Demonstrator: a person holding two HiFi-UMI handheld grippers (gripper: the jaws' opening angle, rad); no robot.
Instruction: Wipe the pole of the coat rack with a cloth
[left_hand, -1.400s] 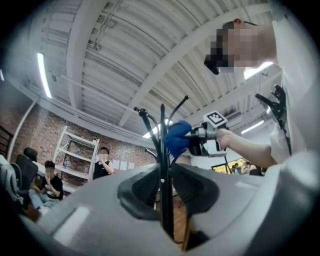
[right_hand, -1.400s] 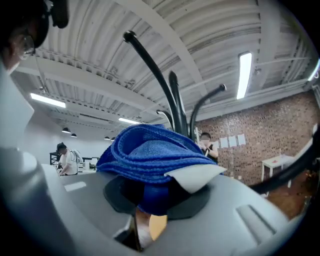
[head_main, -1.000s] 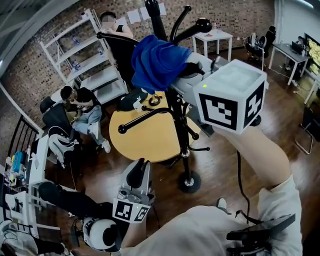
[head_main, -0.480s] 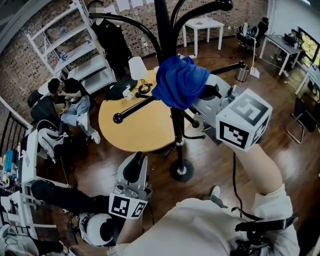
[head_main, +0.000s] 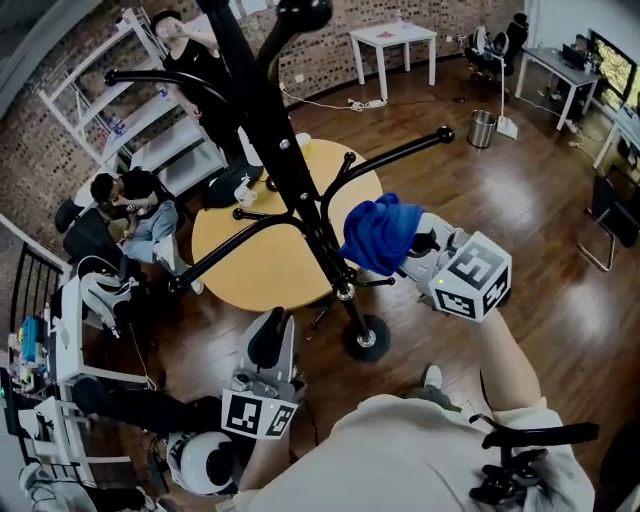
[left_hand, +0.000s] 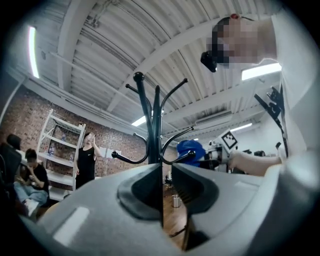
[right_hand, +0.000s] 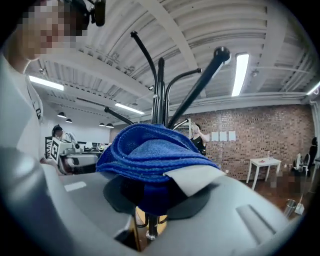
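The black coat rack pole (head_main: 290, 185) slants from the top of the head view down to its round base (head_main: 366, 338). A bunched blue cloth (head_main: 380, 235) is pressed against the lower pole, just right of it, below the hook arms. My right gripper (head_main: 408, 252) is shut on the cloth; its marker cube sits right of it. In the right gripper view the cloth (right_hand: 150, 150) fills the jaws, with the pole (right_hand: 159, 95) behind. My left gripper (head_main: 273, 330) hangs low near my body, shut and holding nothing, apart from the rack (left_hand: 152, 125).
A round yellow table (head_main: 265, 265) stands behind the rack. Curved hook arms (head_main: 395, 152) stick out to both sides. Two people sit at the left (head_main: 140, 200) and one stands by a white shelf (head_main: 150, 115). A small white table (head_main: 395, 40) and a bin (head_main: 482, 128) are farther back.
My right gripper has carried the blue cloth down the pole, from up by the hook arms to the lower part. The left gripper has stayed low and shut.
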